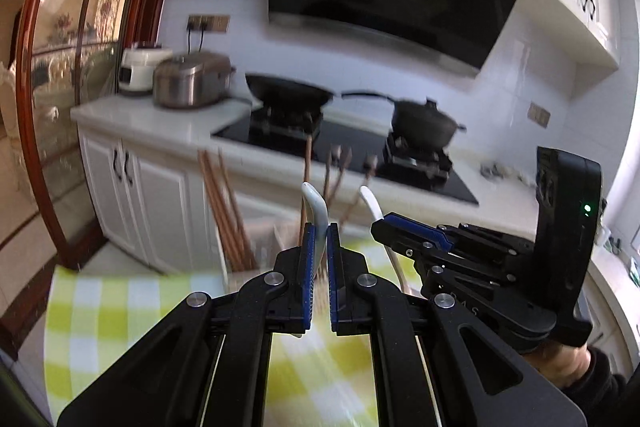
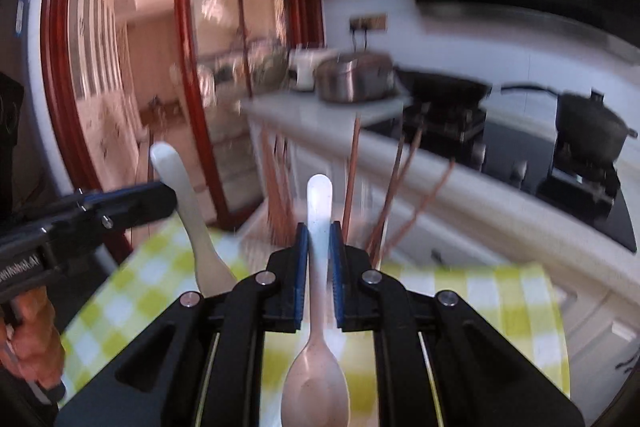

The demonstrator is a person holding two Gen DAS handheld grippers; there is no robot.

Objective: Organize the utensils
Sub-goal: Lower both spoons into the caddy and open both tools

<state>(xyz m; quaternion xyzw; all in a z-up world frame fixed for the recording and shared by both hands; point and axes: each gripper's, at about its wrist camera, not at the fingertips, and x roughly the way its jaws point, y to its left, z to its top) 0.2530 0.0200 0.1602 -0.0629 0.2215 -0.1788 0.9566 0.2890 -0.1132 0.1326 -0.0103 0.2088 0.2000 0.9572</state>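
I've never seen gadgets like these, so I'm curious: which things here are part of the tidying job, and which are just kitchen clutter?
Part of the job:
- white ceramic spoon clamped in the left tool
- pale plastic spoon clamped in the right tool
- brown wooden chopsticks standing in a holder

Just lying about:
- black wok
- black lidded pot
- steel rice cooker
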